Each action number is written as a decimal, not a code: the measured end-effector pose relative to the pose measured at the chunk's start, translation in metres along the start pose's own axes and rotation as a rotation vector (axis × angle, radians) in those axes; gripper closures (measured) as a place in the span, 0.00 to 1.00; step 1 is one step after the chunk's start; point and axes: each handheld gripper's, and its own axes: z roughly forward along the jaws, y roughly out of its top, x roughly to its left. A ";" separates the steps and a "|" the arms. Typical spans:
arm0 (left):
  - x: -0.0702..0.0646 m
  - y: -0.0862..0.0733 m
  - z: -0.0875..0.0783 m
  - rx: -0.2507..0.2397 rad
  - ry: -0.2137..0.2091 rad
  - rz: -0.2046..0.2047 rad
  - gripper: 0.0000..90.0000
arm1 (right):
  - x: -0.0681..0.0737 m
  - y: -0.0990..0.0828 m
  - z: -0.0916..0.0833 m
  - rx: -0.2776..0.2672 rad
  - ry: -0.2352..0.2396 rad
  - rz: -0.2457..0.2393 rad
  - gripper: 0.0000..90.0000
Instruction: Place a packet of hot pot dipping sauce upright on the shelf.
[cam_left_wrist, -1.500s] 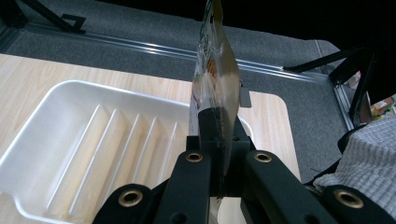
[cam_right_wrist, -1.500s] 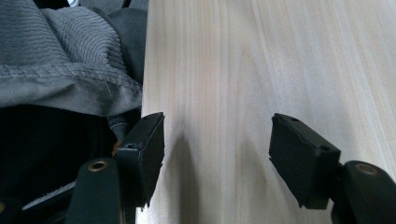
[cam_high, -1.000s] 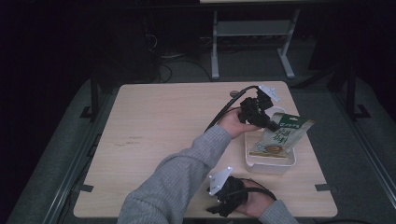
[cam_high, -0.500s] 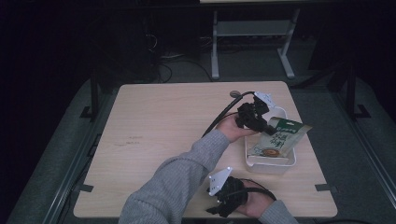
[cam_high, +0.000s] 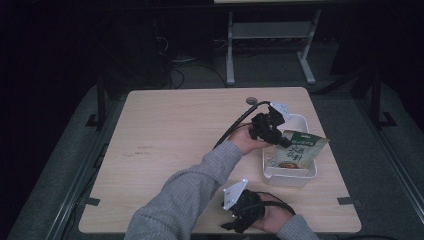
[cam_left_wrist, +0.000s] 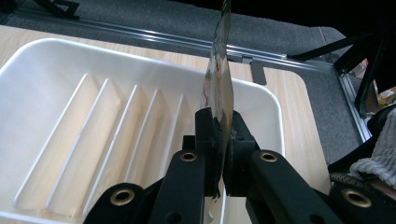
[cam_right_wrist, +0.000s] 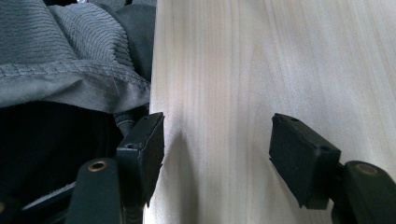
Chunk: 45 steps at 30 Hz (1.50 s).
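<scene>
A green and white snack packet (cam_high: 298, 149) stands tilted in a white ribbed tray (cam_high: 290, 178) at the table's right side. My left gripper (cam_high: 281, 141) reaches over the tray's left rim and grips the packet's upper left edge. In the left gripper view the packet (cam_left_wrist: 222, 86) runs edge-on between the two pads (cam_left_wrist: 207, 128), above the tray (cam_left_wrist: 93, 65). The jaws (cam_left_wrist: 223, 119) have just been opening a little, with the packet still pinched between them. My right gripper (cam_high: 232, 224) rests at the table's near edge, open, with bare wood between its jaws (cam_right_wrist: 217, 140).
The light wooden table (cam_high: 175, 130) has much bare surface left of the tray. A grey sleeve (cam_high: 185, 195) crosses it from the bottom. A small round object (cam_high: 251, 100) lies near the far edge. A metal stand (cam_high: 270, 35) and cables are on the dark floor behind.
The left gripper and the packet have shifted slightly toward the near side, with the packet sitting lower in the tray. The right gripper has not moved.
</scene>
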 end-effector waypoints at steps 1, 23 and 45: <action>0.000 0.000 0.000 0.004 0.002 0.000 0.96 | 0.000 0.000 0.000 0.000 0.000 -0.001 0.39; -0.003 -0.009 -0.005 0.067 0.037 0.003 0.97 | -0.002 -0.001 0.001 -0.007 0.012 0.011 0.38; -0.003 -0.012 -0.008 0.099 0.056 0.003 0.94 | -0.004 -0.003 0.000 -0.015 0.014 0.025 0.37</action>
